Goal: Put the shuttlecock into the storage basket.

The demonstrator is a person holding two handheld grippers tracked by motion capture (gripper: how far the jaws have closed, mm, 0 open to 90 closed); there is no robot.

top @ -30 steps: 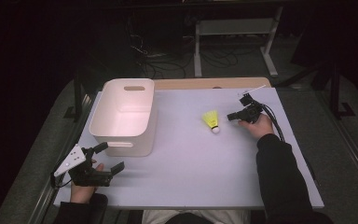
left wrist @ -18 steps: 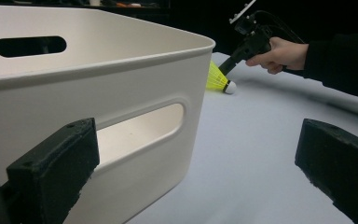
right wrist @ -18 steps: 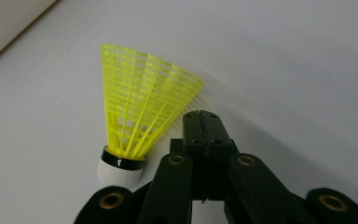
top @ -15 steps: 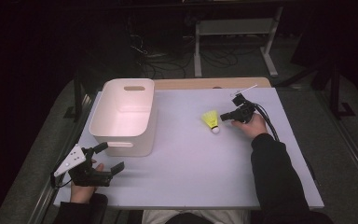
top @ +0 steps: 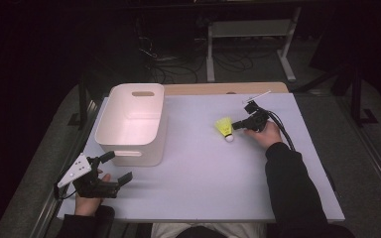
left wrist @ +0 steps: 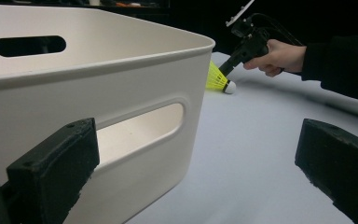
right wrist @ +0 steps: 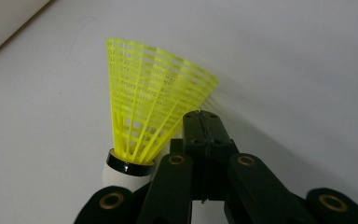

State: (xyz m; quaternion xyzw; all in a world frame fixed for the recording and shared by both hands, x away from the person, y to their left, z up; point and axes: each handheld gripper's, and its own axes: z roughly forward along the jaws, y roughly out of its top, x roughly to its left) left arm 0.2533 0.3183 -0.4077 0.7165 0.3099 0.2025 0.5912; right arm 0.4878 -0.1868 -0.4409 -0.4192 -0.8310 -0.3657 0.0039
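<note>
The right gripper (right wrist: 200, 122) is seen with its jaws pressed together, their tips laid against the skirt of a yellow shuttlecock (right wrist: 154, 98) without clasping it. The shuttlecock (top: 224, 128) is found lying on the white table (top: 218, 183), cork toward the person, right of a white bin (top: 131, 124). The left gripper (top: 115, 168) is held with jaws spread wide and empty, just beside the bin's near wall (left wrist: 121, 140).

One white bin (top: 131, 124), one yellow shuttlecock (top: 223, 128), two hand-held grippers.
</note>
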